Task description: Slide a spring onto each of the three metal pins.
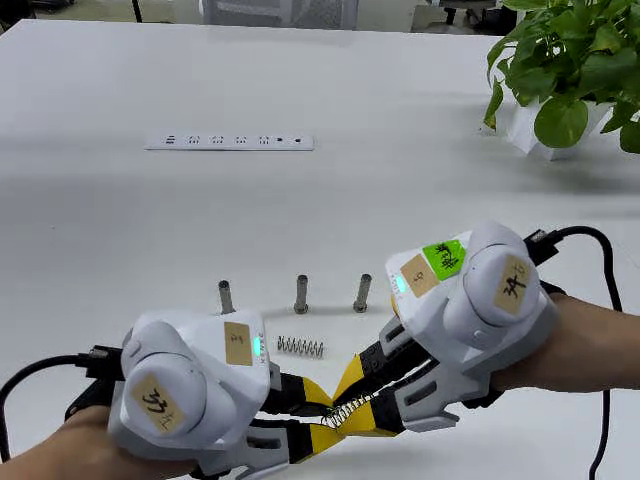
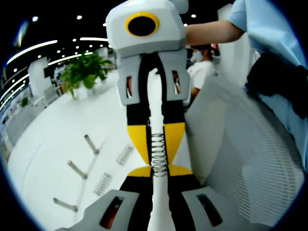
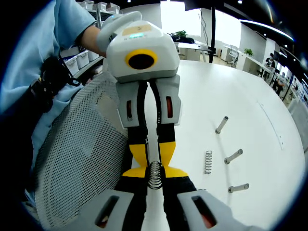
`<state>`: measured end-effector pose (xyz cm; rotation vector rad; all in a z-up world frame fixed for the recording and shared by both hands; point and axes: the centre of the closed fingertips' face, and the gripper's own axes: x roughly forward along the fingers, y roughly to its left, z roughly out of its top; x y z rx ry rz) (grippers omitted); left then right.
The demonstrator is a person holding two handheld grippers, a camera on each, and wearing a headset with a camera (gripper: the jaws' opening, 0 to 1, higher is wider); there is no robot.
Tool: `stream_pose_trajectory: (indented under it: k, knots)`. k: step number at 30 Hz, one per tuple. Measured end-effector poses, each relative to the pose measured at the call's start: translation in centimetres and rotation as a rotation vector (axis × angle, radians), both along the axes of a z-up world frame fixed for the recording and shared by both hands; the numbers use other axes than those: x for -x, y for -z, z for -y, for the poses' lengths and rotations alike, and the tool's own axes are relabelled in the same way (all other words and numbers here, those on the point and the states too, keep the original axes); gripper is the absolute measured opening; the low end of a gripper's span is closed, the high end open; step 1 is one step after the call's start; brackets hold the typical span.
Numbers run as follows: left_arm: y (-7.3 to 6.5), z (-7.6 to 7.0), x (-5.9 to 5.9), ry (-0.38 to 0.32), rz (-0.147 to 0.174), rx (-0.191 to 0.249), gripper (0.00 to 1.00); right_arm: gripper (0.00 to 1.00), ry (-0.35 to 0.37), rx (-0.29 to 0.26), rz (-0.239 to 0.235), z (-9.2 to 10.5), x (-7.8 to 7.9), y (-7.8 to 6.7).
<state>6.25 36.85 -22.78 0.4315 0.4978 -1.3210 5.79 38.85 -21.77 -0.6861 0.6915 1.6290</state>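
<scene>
Three metal pins stand upright in a row on the white table: one at the left point(image 1: 226, 296), one in the middle point(image 1: 301, 293), one at the right point(image 1: 362, 292). All three are bare. My left gripper point(image 1: 322, 428) and right gripper point(image 1: 366, 394) meet tip to tip in front of the pins, low over the table's near edge. A small spring point(image 1: 345, 410) spans the two pairs of yellow tips. The left gripper point(image 2: 159, 172) is shut on one end of that spring point(image 2: 158, 153) and the right gripper point(image 3: 154, 176) on the other end. A loose spring point(image 1: 300, 346) lies just before the middle pin.
A second loose spring point(image 2: 102, 183) lies on the table near the first point(image 2: 124, 154). A white power strip point(image 1: 229, 142) lies flat farther back. A potted plant point(image 1: 565, 70) stands at the far right. A mesh chair back point(image 3: 82, 159) is close behind.
</scene>
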Motion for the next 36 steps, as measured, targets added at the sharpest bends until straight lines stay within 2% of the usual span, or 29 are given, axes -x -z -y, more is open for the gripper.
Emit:
stream_pose_trajectory:
  k: [6, 12, 17, 21, 28, 33, 36]
  knots:
    - [0.0, 0.0, 0.0, -0.003, -0.005, 0.006, 0.10, 0.12, -0.002, 0.011, -0.002, 0.0, 0.0, 0.0]
    - [0.0, 0.1, 0.0, -0.012, 0.006, 0.011, 0.10, 0.12, -0.015, 0.029, -0.005, -0.1, 0.1, 0.0]
    - [0.0, -0.1, -0.1, -0.034, 0.010, 0.023, 0.10, 0.12, -0.026, 0.036, 0.001, -0.2, 0.0, 0.0]
    - [-0.1, -0.4, -0.5, -0.065, 0.016, 0.036, 0.12, 0.12, -0.015, 0.037, -0.012, -0.3, -0.4, 0.0]
    - [-0.4, -2.1, -2.0, -0.176, 0.047, 0.048, 0.32, 0.12, -0.024, 0.042, -0.005, -0.5, -0.8, 0.0]
    - [-0.5, -3.8, -3.0, -0.290, 0.035, 0.083, 0.44, 0.12, -0.028, 0.055, -0.007, -0.4, -1.2, 0.2]
    - [-0.6, -5.0, -3.6, -0.357, 0.047, 0.101, 0.56, 0.12, -0.033, 0.066, 0.001, -0.3, -1.5, 0.3]
